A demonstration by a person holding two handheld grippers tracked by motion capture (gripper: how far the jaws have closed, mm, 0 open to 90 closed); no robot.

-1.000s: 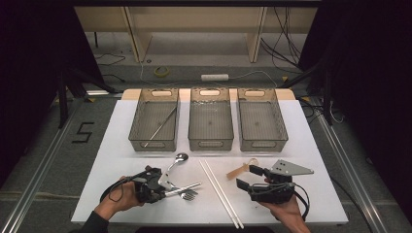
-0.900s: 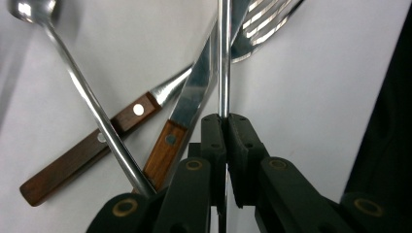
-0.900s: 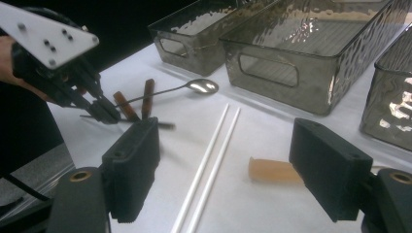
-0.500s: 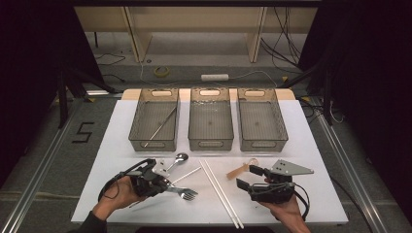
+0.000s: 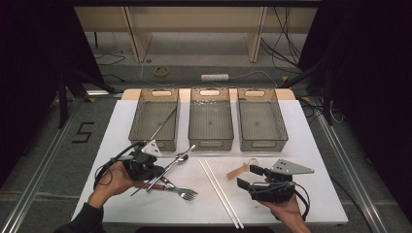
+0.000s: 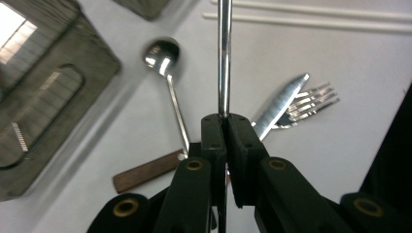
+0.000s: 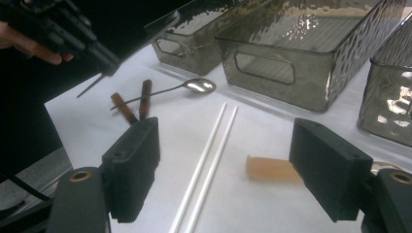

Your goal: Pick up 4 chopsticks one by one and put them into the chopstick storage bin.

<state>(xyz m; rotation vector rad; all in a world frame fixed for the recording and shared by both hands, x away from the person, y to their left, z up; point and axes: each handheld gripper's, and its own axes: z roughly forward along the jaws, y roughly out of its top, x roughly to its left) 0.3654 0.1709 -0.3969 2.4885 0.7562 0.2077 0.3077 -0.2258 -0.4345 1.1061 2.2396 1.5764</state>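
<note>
The left gripper (image 5: 151,171) has its jaws clamped on a metal chopstick (image 5: 167,168) above the tabletop (image 5: 311,145), while the right gripper (image 5: 250,177) rests with jaws wide.

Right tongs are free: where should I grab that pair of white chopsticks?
Take the white chopsticks near mid-length, coming straight down with the right tongs, jaws set across them. They lie flat, side by side on the table, so one pinch can catch both.

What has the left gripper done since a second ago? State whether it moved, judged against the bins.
Yes. The left gripper, shut on a metal chopstick, has moved up the high view toward the left bin.
</note>
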